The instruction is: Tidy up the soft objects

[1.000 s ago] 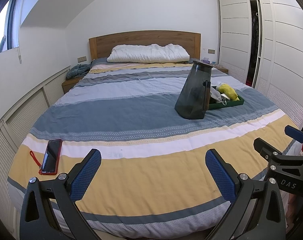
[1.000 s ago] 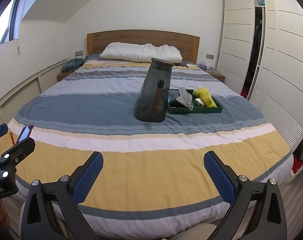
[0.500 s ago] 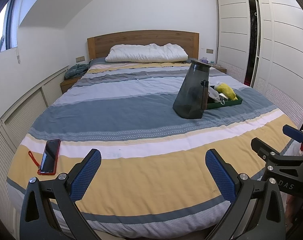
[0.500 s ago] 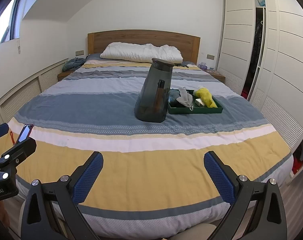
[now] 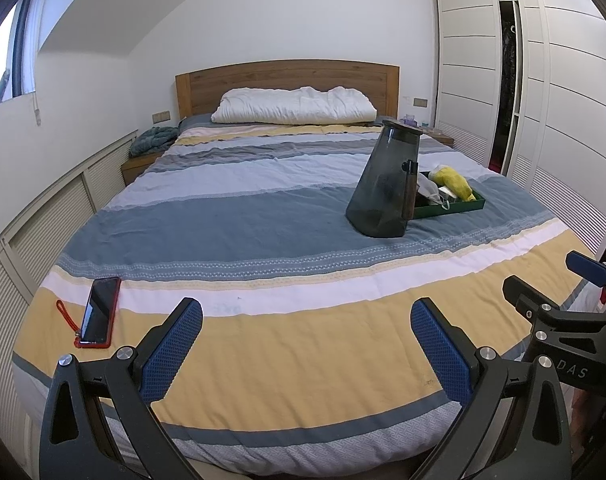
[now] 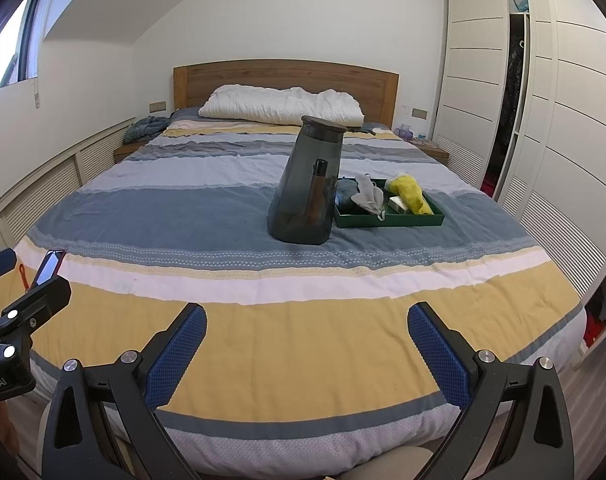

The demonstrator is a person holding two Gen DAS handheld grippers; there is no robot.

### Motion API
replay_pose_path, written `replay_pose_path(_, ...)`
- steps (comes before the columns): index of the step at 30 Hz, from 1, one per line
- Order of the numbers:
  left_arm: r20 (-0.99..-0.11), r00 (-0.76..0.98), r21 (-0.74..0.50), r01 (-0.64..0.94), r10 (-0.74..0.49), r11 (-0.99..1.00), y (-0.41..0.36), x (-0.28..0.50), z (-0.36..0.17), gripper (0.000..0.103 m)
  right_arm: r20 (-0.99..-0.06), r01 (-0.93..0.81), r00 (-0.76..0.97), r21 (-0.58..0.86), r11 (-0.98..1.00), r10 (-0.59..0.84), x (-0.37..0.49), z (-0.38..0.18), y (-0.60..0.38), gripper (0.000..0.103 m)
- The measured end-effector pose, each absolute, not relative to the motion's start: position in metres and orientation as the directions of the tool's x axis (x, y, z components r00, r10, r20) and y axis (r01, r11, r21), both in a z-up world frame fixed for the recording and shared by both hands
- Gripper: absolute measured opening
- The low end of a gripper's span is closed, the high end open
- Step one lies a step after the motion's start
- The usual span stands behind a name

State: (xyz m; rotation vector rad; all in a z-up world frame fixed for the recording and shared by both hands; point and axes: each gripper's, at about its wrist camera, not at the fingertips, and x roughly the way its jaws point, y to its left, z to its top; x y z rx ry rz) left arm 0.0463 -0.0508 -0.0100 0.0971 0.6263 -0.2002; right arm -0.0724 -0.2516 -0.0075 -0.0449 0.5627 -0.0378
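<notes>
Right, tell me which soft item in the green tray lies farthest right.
The yellow fuzzy cloth, at the right end of the green tray; the grey cloth and the dark blue one lie further left.

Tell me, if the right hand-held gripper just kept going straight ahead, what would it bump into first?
Probably the tall dark smoky-grey plastic jug standing on the striped bedspread. The open right hand-held gripper points roughly at it, though it may skim the bedding first; depth is unclear.

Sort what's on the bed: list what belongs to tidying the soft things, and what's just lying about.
For the job:
green tray
yellow soft item
grey cloth
dark smoky container

Lying about:
red phone
white pillow
</notes>
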Motion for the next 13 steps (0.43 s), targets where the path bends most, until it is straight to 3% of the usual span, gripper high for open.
replay_pose_path(13, -0.593, 0.790, 0.029, 0.217, -0.158, 0.976, -0.0520, 0.0446, -0.0107, 0.102, -0.532, 0.026, 0.845, -0.052, 0.998, -0.050, -0.0720, -0.0086, -0.2517, 0.103)
